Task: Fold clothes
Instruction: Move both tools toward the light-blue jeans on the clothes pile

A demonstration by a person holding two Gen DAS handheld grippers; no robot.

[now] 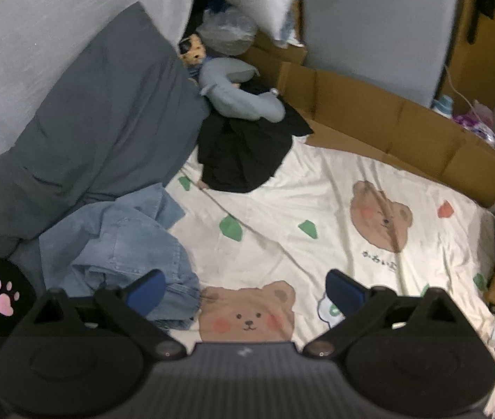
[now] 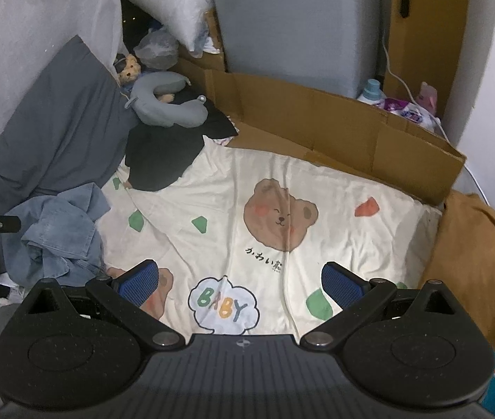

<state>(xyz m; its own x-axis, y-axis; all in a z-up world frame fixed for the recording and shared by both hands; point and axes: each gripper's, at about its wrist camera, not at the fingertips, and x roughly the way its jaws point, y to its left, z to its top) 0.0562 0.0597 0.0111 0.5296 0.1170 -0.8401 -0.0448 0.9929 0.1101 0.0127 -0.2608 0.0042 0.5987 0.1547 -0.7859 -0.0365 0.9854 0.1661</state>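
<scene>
A crumpled light-blue denim garment (image 1: pixel 121 255) lies at the left edge of the cream bear-print bed sheet (image 1: pixel 317 202); it also shows in the right wrist view (image 2: pixel 58 237). A crumpled black garment (image 1: pixel 244 150) lies further back on the sheet, also in the right wrist view (image 2: pixel 163 157). My left gripper (image 1: pixel 245 291) is open and empty above the sheet, its left finger over the denim's edge. My right gripper (image 2: pixel 240 281) is open and empty above the sheet's middle, right of the denim.
A grey-blue duvet (image 1: pixel 100 122) is heaped at the left. A grey neck pillow (image 1: pixel 237 94) and a plush toy (image 1: pixel 191 52) sit behind the black garment. A cardboard wall (image 1: pixel 404 122) borders the far side. A brown cloth (image 2: pixel 471 255) lies at the right edge.
</scene>
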